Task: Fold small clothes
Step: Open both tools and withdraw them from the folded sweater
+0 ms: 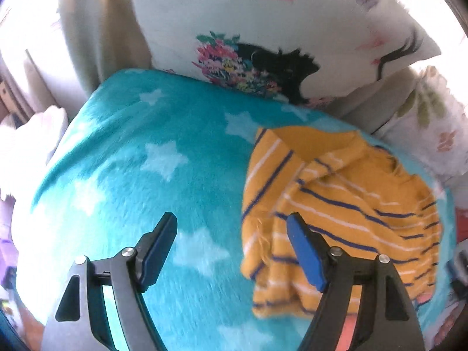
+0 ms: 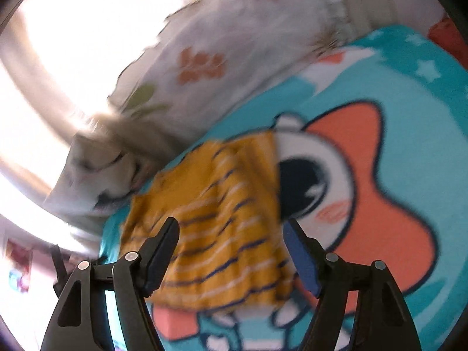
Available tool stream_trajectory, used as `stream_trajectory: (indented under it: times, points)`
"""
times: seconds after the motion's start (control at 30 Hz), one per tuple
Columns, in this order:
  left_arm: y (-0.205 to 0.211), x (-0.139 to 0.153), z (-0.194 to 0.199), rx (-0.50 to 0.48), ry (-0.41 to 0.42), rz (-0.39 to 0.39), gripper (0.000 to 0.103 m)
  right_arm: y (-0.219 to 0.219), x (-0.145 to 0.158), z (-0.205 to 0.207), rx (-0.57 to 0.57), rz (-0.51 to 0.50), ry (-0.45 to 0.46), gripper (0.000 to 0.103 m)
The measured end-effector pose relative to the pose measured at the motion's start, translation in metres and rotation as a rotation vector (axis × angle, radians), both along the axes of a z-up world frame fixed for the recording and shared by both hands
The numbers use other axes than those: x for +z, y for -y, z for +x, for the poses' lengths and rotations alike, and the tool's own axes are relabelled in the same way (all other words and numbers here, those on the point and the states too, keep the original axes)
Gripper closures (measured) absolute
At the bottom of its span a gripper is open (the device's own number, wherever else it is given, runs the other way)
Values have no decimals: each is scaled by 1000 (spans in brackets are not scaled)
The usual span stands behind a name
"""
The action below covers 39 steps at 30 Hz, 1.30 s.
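A small mustard-yellow garment with navy and white stripes (image 1: 345, 213) lies folded and rumpled on a teal star-print blanket (image 1: 146, 158). My left gripper (image 1: 232, 225) is open and empty above the blanket, its right finger over the garment's left edge. In the right wrist view the same garment (image 2: 222, 228) lies on the blanket's orange cartoon star (image 2: 380, 199). My right gripper (image 2: 231, 228) is open and empty, hovering over the garment. The right wrist view is blurred.
A white pillow with a flower and black animal print (image 1: 263, 44) stands at the blanket's far edge. A white floral pillow (image 1: 433, 134) lies at the right; it also shows in the right wrist view (image 2: 219, 52). Bright window light and curtains fill the left.
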<state>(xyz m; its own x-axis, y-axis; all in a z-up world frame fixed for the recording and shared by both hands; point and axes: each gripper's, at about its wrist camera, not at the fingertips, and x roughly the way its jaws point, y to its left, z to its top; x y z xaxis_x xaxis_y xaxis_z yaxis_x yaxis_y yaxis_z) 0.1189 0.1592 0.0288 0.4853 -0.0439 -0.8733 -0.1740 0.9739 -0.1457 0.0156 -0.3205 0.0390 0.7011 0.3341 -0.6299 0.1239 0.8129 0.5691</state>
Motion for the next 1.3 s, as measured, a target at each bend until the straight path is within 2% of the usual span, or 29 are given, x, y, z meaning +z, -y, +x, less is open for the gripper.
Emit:
stream_trajectory:
  times: [0.13, 0.2, 0.27, 0.3, 0.47, 0.57, 0.6, 0.73, 0.8, 0.9, 1.03, 1.1, 1.2, 1.3]
  points:
    - [15, 8, -25, 4, 8, -7, 26, -29, -27, -3, 47, -53, -75, 25]
    - [25, 11, -36, -4, 7, -1, 26, -31, -47, 0, 39, -157, -163, 26]
    - [32, 13, -45, -11, 9, -2, 26, -26, -60, 3, 19, -279, -227, 32]
    - [34, 16, -52, -14, 10, 1, 26, -22, -61, 2, 19, -297, -224, 35]
    - [33, 30, -81, 3, 40, 54, 26, 9, -47, -8, -43, -442, -200, 35]
    - [28, 37, -99, 29, 45, 65, 26, 8, -31, -18, -95, -592, -180, 35]
    - [27, 37, -105, 40, 44, 67, 26, 7, -29, -21, -80, -586, -162, 35]
    - [26, 34, -124, 75, 30, 58, 26, -20, -23, -35, 54, -442, -59, 35]
    - [28, 32, -132, 86, 23, 48, 26, -43, -28, -39, 128, -448, -32, 35]
    - [36, 32, -147, 87, 20, 42, 26, -67, -41, -37, 201, -510, -51, 35]
    - [45, 32, -167, 82, 13, 59, 26, -66, -62, -26, 230, -526, -146, 35]
    - [45, 31, -175, 86, 8, 59, 26, -60, -60, -24, 229, -493, -136, 35]
    - [38, 24, -182, 107, -6, 51, 24, -59, -43, -32, 230, -497, -85, 35]
    - [28, 14, -180, 125, -22, 9, 24, -65, -24, -34, 244, -451, -57, 35]
